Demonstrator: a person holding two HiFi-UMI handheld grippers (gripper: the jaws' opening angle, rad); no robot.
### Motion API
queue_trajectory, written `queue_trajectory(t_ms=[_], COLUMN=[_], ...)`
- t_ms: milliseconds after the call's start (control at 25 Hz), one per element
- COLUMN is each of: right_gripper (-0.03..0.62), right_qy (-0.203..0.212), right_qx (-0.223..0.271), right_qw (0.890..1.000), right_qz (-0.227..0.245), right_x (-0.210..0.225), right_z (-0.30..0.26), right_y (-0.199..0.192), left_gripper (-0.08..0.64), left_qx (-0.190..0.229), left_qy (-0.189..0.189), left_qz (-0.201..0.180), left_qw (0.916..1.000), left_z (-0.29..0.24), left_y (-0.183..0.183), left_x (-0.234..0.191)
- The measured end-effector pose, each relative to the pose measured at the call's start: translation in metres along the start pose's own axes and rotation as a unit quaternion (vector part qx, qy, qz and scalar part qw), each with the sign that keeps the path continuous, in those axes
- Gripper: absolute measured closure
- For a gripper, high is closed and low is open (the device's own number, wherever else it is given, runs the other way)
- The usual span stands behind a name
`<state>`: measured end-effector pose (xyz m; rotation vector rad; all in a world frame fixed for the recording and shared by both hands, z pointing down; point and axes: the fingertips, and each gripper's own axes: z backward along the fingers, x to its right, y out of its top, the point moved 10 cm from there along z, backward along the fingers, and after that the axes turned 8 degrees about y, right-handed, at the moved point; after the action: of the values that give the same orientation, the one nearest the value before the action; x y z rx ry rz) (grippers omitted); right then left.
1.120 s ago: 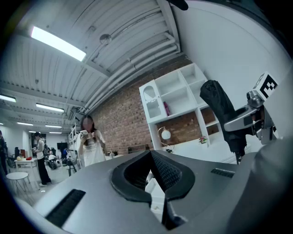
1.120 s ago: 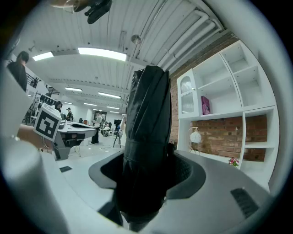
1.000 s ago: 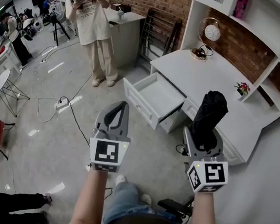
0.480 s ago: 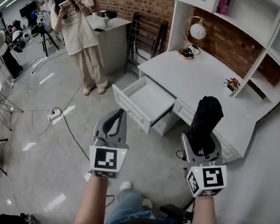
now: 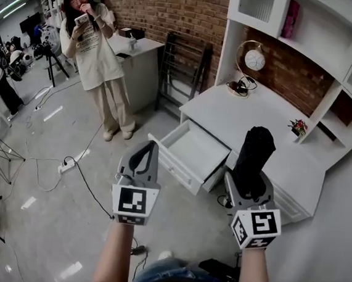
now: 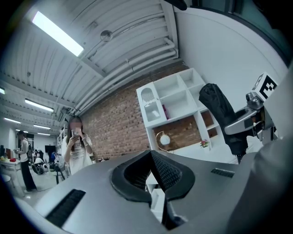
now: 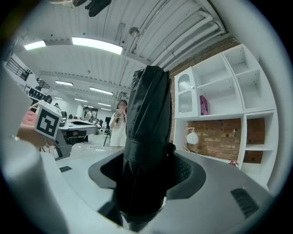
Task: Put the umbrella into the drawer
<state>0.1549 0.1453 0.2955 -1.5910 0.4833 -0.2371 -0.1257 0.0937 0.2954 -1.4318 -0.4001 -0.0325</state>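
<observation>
Head view: drawer (image 5: 175,166) lower in frame than before.

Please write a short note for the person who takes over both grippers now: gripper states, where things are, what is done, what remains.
Left gripper: shut, empty.
Right gripper: shut on the folded black umbrella, gripped near one end.
Drawer of the white desk: pulled open, nothing seen inside.
Done: umbrella in hand, drawer open.
Left: lay the umbrella in the drawer and release it.
</observation>
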Motion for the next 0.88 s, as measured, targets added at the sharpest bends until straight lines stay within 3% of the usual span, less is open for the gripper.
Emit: queue_trajectory(t_ms=[160, 440, 880], right_gripper=[0.344, 0.344, 0.344], right_qy=[0.001, 0.01, 0.074], right_qx=[-0.003, -0.024, -0.064], right_qw=[1.0, 1.0, 0.995], right_qz=[0.007, 0.0, -0.035], right_x=[-0.013, -0.006, 0.061], right_z=[-0.032, -0.082, -0.216], right_y=[0.002, -0.007, -0.058], left_gripper=[0.557, 0.557, 0.557], left_qx=[0.008, -0.007, -0.058], left_qy=[0.002, -0.011, -0.011], left_qz=[0.008, 0.017, 0.01], left_qw=[0.9999, 0.9998, 0.9982], left_z=[-0.021, -0.054, -0.171], left_y=[-0.011, -0.031, -0.07], left_x=[-0.028, -0.038, -0.028])
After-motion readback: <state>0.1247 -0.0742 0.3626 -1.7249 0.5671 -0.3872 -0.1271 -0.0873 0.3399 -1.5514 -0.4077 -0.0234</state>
